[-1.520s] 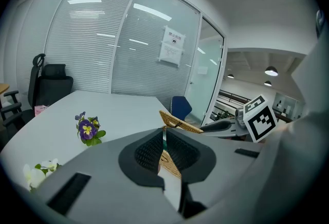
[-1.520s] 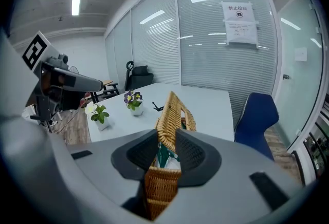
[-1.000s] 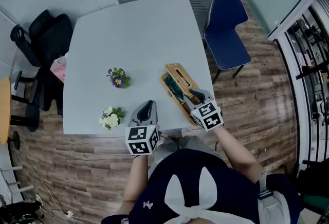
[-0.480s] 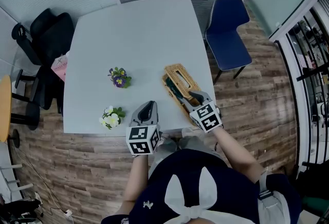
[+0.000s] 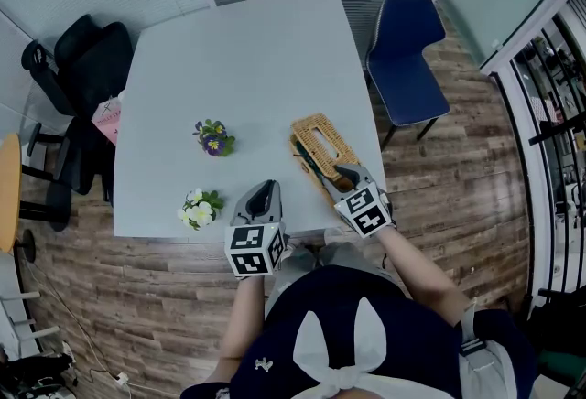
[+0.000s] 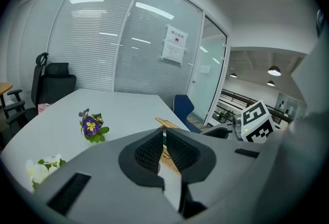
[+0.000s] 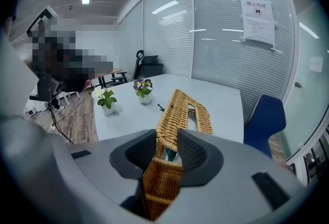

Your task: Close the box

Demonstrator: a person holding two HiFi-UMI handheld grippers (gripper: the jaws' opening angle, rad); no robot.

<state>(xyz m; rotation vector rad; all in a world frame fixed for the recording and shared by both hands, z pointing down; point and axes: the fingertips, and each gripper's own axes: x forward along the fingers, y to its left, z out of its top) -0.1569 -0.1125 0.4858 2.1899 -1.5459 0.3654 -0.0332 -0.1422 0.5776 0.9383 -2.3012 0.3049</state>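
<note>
My right tool grasps the near rim of the wicker lid, with a pad on each side of the weave, though its jaws have just been easing apart. The lid stands half raised over the box, which sits at the right near corner of the counter, close to the edge. My left tool is clenched on nothing and hangs over the near edge, well apart from the box.

If my grip loosens more before the lid is down, I judge it could slip free and land crooked. A green item inside could catch under the rim. A hard push might slide the box off the edge.

The counter is pale grey and smooth, and carries a purple flower pot and a white flower pot. Glass walls with blinds, a blue chair and a wood floor surround it.
</note>
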